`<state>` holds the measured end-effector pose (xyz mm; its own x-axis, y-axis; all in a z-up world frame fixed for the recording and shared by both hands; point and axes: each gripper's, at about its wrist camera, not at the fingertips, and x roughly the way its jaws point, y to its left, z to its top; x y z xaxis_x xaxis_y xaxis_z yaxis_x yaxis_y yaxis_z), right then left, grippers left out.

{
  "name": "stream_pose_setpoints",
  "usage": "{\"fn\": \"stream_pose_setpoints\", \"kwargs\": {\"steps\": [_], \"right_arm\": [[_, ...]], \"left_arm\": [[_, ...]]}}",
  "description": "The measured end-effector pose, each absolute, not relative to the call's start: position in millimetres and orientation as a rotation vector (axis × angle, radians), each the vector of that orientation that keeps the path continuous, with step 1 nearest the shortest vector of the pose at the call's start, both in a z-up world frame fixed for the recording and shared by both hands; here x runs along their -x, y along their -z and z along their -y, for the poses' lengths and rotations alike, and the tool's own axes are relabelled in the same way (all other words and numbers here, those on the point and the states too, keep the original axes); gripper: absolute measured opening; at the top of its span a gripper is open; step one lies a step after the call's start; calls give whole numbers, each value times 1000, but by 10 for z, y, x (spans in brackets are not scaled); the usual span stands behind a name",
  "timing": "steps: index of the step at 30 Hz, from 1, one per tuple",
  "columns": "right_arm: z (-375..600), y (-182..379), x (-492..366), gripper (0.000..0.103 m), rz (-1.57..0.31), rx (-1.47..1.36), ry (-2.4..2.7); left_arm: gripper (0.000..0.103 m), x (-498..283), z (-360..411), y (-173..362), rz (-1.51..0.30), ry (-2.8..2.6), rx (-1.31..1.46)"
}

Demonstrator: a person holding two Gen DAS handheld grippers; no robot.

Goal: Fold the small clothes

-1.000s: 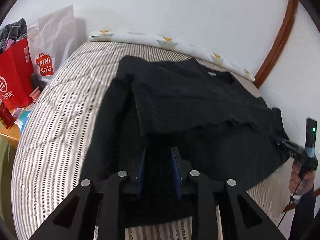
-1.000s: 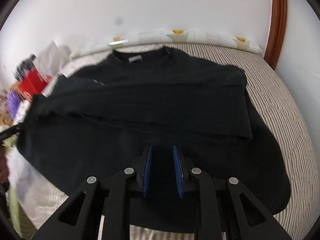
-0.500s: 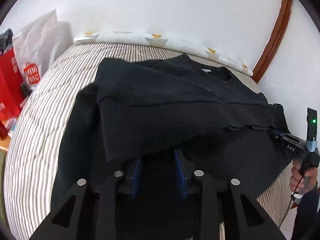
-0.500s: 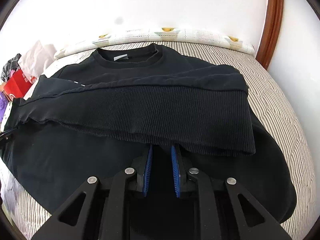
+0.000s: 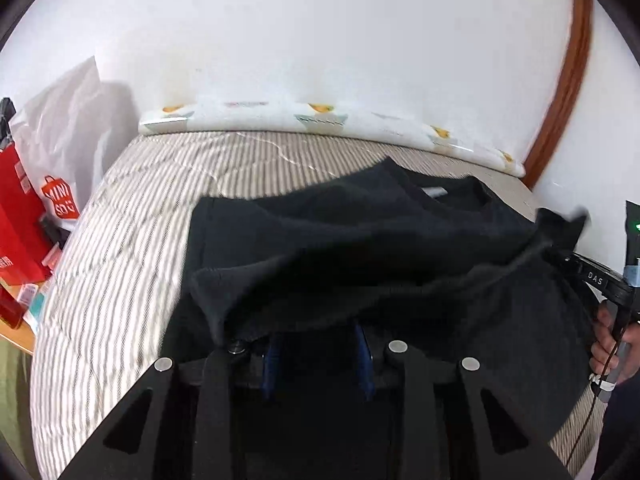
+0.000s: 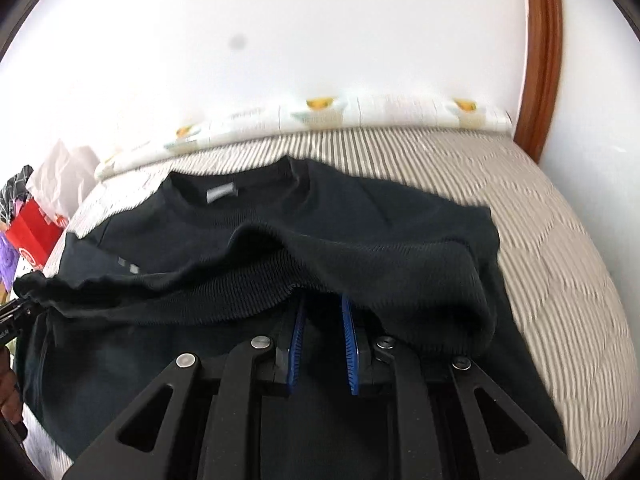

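Red paper bag (image 5: 18,216) and white Miniso bag (image 5: 60,152) stand off the bed's left edge; contents not readable. Black sweatshirt (image 6: 360,224) lies on the striped mattress (image 5: 132,216), collar toward the wall. Left gripper (image 5: 316,350) and right gripper (image 6: 322,344) each pinch its ribbed hem (image 6: 224,292), jaws narrow, hem lifted over the body. Left jaws widened slightly just now. Bare mattress beyond the collar and right.
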<state>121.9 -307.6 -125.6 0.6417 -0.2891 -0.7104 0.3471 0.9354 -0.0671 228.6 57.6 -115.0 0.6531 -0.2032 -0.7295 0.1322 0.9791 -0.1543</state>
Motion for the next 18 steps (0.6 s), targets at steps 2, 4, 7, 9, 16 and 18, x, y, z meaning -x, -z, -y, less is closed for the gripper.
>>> {"fn": "stream_pose_setpoints", "kwargs": {"steps": [2,4,7,9,16,18], "right_arm": [[3156,1246,-1335,18,-792,-59,410],[3272,1235,-1422,18,-800,-71,420],[3405,1188,-1443,22,-784,-56,447],[3481,1177,-1445,31,-789,-28,459],[3792,1323,-1549,48,-864,-82,445],[3814,1369,-1590,41,-878,-92,424]], "left_arm": [[29,-2390,-600,1142,-844,179,100],[29,-2454,-643,1118,-843,158,107],[29,-2475,-723,1086,-828,131,95],[29,-2494,-790,1097,-832,95,78],[35,-2623,-969,1260,-902,78,83],[35,-2658,-959,1320,-921,81,86]]}}
